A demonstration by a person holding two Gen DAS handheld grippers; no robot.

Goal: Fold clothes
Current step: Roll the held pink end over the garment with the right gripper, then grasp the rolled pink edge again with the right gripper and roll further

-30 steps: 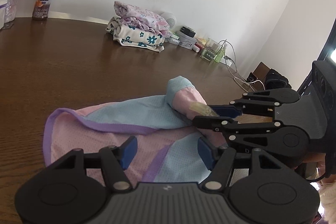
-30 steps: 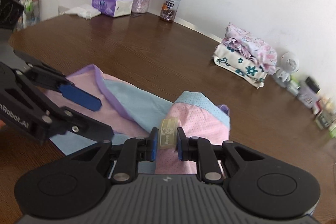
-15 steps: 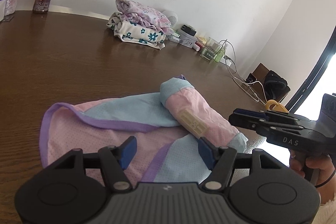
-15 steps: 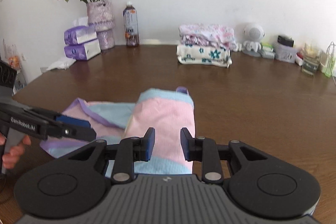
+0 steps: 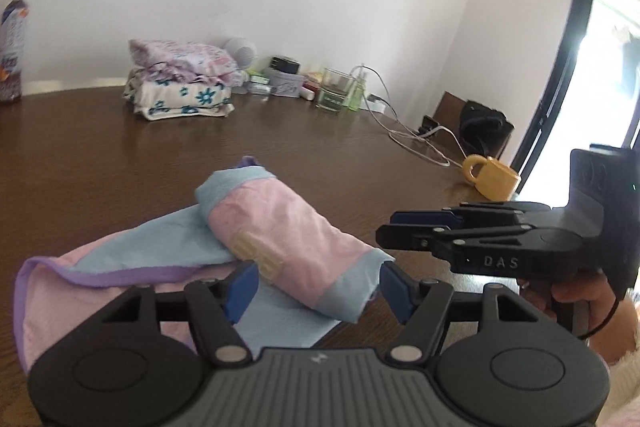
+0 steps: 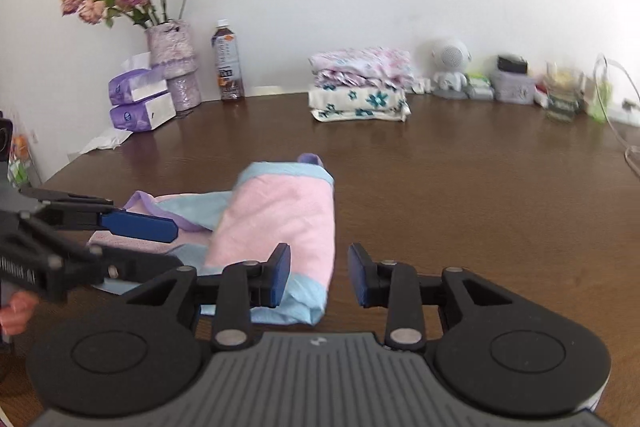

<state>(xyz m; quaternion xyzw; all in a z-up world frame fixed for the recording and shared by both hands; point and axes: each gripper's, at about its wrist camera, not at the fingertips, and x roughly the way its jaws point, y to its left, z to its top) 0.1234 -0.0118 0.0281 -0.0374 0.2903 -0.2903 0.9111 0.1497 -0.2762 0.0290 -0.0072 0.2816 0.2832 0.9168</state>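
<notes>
Garment (image 6: 280,223) — pink, light-blue and purple mesh — is seen lying on the table (image 6: 460,187) toward its near edge, partly folded: the right part is laid over into a thick pink band running from near edge toward far, while the left part lies flat in a single spread layer with a purple hem.

Left gripper (image 5: 316,289) is held above the near end of the garment, fingers apart, nothing between them. Right gripper (image 6: 318,275) is held just off the right side of the folded band, fingers likewise apart and empty. Neither is touching cloth as far as can be told.

Step in hand, as judged: the spread left part is to be brought over onto the band. To do it well:
- the purple hem is best pinched at two spaced points, one per gripper, so the edge is lifted level;
- only the top layer should be taken — the mesh looks thin and limp, so a deep bite may catch the layer beneath;
- the flap should be carried low and laid edge to edge with the band, then smoothed outward;
- the band should not be dragged.

Counts:
- garments being folded: 1
- stack (image 6: 360,85) at the far edge: 2 layers distinguished, exact count unclear
- grippers: 2
- bottle (image 6: 228,67): 1
- vase (image 6: 174,63): 1
- tissue packs (image 6: 140,103): 2
- mug (image 5: 492,177), at the right edge: 1
</notes>
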